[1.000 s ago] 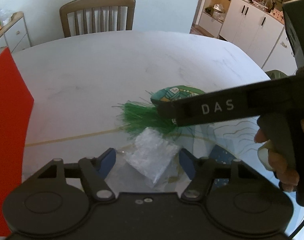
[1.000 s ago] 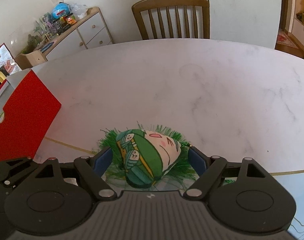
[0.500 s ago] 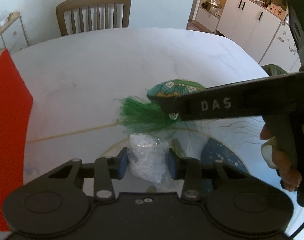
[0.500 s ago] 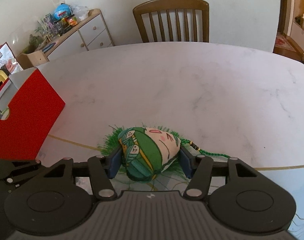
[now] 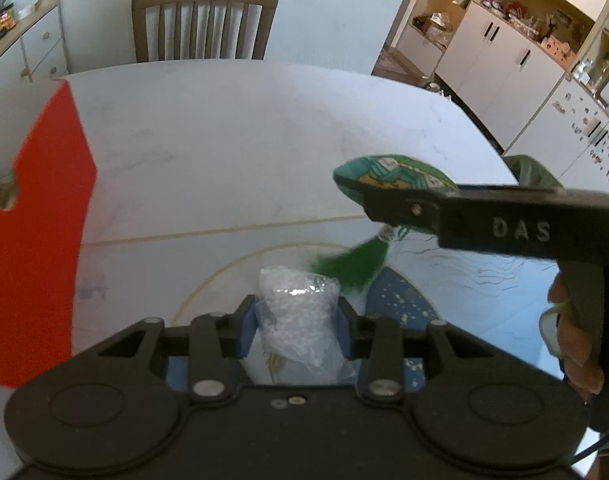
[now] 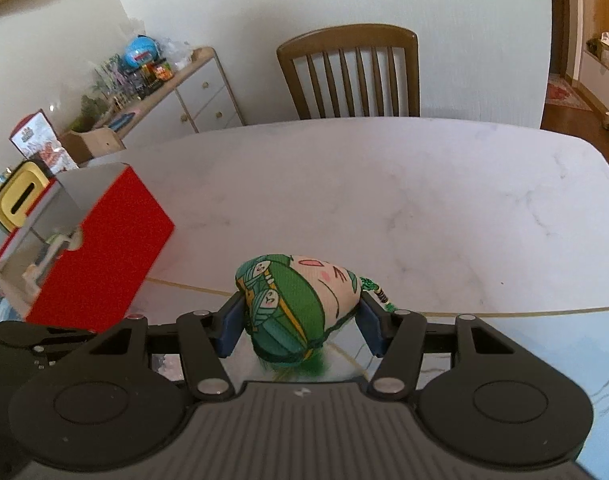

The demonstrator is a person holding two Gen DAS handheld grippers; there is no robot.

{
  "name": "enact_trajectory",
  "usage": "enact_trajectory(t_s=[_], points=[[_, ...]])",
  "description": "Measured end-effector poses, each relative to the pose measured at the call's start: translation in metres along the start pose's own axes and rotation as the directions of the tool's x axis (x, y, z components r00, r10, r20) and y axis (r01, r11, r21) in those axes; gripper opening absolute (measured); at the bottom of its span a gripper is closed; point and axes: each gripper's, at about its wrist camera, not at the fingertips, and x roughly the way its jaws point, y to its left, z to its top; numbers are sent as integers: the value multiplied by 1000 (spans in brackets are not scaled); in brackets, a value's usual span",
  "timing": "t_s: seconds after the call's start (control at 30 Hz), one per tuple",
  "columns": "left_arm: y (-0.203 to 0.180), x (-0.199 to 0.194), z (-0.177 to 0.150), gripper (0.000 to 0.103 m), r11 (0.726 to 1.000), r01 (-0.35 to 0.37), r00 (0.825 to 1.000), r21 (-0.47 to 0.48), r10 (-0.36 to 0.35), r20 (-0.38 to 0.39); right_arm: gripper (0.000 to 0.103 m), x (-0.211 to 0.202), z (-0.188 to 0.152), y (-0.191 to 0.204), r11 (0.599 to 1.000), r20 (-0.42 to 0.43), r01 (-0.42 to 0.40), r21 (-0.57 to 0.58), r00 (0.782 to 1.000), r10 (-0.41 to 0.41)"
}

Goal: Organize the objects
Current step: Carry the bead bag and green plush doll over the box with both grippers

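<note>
The left gripper (image 5: pixel 297 318) has its pads pressed on both sides of a clear bag (image 5: pixel 296 312) of white granules, jaws fairly narrow around it. The right gripper (image 6: pixel 300 320) is closed wider on a plump green sachet (image 6: pixel 298 300) printed with cartoon faces; in the left view its green tassel (image 5: pixel 352 260) hangs free below it. Both loads look clear of the table (image 6: pixel 384 184), so the step in hand seems to be the carry after two simultaneous picks. The landmark is the open red box (image 6: pixel 104 248): it stands on the table to the left of both grippers, close to the left one, farther from the right, with some items already inside. The next move probably calls for swinging each load leftward over the box's open top, high enough to clear its wall, then releasing; the trailing tassel could catch on the rim.
</note>
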Motion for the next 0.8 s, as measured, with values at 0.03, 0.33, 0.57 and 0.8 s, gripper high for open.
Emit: enact_trajectory(t_s=[0.03, 0.33, 0.57, 0.8], points=[[1, -5, 0, 38, 1000, 2, 1000, -2, -2, 4, 58, -6, -1, 2, 1000, 2, -2, -1, 1000, 2], [16, -50, 3, 38, 1000, -2, 1000, -24, 3, 27, 58, -56, 1, 31, 999, 33, -27, -31, 999, 28], [42, -83, 3, 38, 999, 3, 998, -53, 0, 58, 58, -81, 4, 65, 997, 57, -48, -68, 997, 52], [81, -116, 7, 38, 997, -15, 993, -82, 24, 112, 58, -86, 8, 104, 994, 60, -48, -96, 997, 54]])
